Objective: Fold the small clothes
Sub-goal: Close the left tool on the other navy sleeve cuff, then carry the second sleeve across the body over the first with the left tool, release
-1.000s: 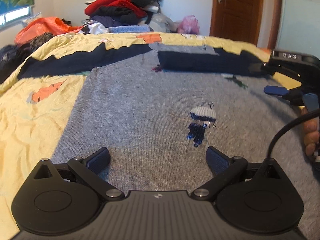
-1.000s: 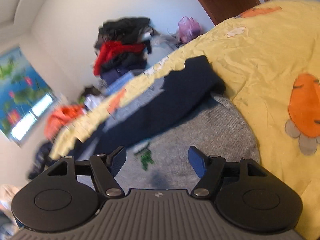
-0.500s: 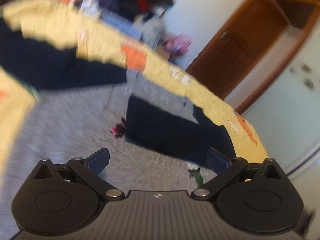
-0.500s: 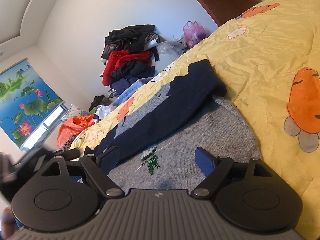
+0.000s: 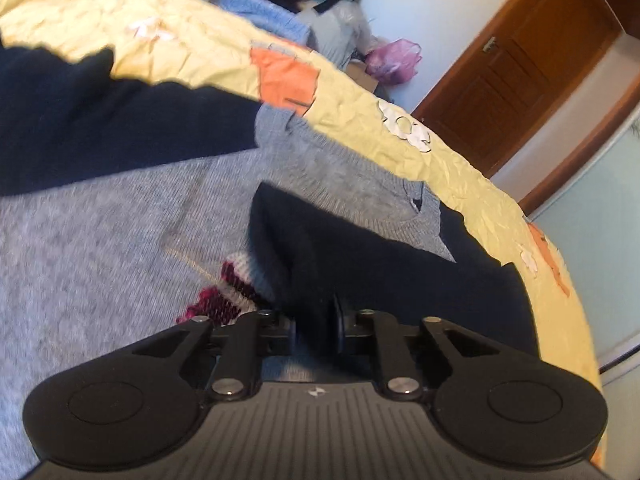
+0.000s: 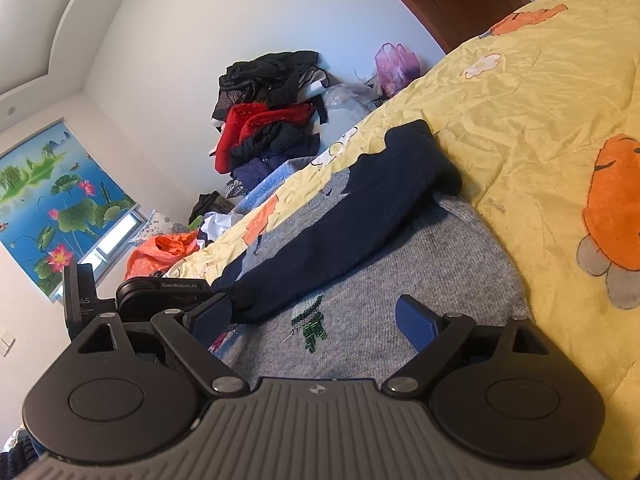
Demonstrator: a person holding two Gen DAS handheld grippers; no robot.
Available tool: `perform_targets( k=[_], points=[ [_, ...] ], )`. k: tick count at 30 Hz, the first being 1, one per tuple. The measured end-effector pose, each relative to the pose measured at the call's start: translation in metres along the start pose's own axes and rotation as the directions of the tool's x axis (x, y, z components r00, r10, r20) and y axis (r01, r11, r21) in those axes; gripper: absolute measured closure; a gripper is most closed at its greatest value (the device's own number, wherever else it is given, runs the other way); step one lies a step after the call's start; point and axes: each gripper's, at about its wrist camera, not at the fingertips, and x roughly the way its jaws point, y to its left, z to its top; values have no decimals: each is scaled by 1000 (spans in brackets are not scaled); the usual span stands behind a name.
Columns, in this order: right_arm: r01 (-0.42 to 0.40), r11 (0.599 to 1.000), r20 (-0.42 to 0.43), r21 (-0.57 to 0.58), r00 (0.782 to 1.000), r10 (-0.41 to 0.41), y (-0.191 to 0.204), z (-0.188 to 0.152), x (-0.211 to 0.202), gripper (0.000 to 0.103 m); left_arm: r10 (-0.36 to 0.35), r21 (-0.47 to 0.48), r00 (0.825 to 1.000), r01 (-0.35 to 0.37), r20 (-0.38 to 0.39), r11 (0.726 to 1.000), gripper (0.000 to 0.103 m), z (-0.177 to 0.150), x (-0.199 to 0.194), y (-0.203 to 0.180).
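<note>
Grey sweater (image 5: 120, 220) lying flat on the yellow bedspread (image 6: 540, 92) of a bed, one navy sleeve (image 6: 360, 220) folded across its chest. Left hand-held gripper (image 5: 314, 326): fingers drawn together, clamped on the cuff end of the navy sleeve. Right hand-held gripper (image 6: 314, 316): fingers spread apart above the grey knit, holding nothing. Background: heap of clothes (image 6: 268, 120) against the wall, and a wooden door (image 5: 520, 80).

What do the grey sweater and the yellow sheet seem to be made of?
Sweater: probably a soft wool or acrylic knit, matte, with fine ribbed stitches and a fuzzy surface. Sheet: seemingly thin woven cotton, matte, finely creased, with printed orange shapes.
</note>
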Motion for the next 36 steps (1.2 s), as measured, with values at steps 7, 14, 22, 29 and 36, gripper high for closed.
perform_targets(
  k=[7, 14, 22, 29, 36],
  points=[
    [-4, 1000, 2, 0, 1000, 4, 1, -1, 0, 12, 88, 191, 978, -125, 191, 974, 96, 2, -31, -20],
    [-4, 1000, 0, -6, 1000, 4, 3, -1, 1, 11, 157, 205, 971, -193, 178, 959, 96, 8, -38, 13],
    [-13, 999, -1, -53, 1000, 13, 19, 22, -2, 9, 292, 166, 935, -326, 203, 931, 37, -4, -63, 16],
    [90, 975, -75, -205, 991, -107, 45, 77, 87, 3, 87, 217, 947, -159, 311, 963, 4, -4, -67, 5],
    [122, 953, -98, -278, 983, -154, 21, 55, 114, 2, -43, 42, 989, 37, 142, 998, 5, 3, -20, 44]
  ],
)
